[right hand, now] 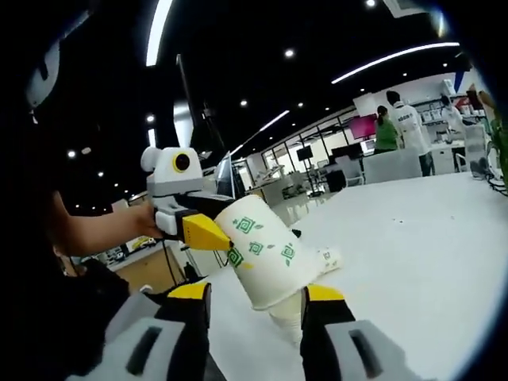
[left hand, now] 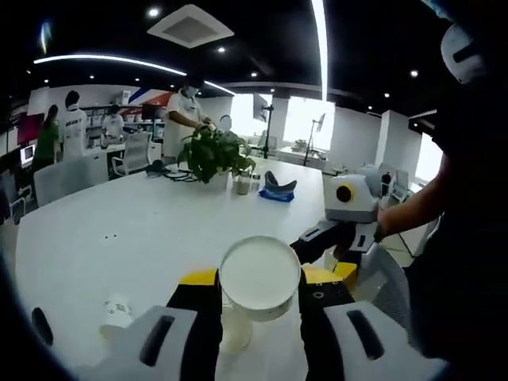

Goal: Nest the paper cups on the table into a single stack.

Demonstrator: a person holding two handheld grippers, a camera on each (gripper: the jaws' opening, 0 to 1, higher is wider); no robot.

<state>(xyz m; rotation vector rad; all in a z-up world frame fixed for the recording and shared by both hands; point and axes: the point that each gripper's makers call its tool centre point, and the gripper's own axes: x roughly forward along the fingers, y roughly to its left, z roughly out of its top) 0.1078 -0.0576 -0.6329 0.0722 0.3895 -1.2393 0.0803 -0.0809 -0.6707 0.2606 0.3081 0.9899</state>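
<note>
Left hand-held gripper (left hand: 259,298) clamps paper cup (left hand: 259,278); right hand-held gripper (right hand: 255,305) beside it.

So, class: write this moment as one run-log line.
left tool: shut on paper cup | right tool: open, near cup | stack: upright on table | loose cup: on its side

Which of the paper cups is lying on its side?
The small paper cup at the lower left of the left gripper view lies tipped over on the white table. The held cup sits between the left gripper jaws, above another upright cup.
</note>
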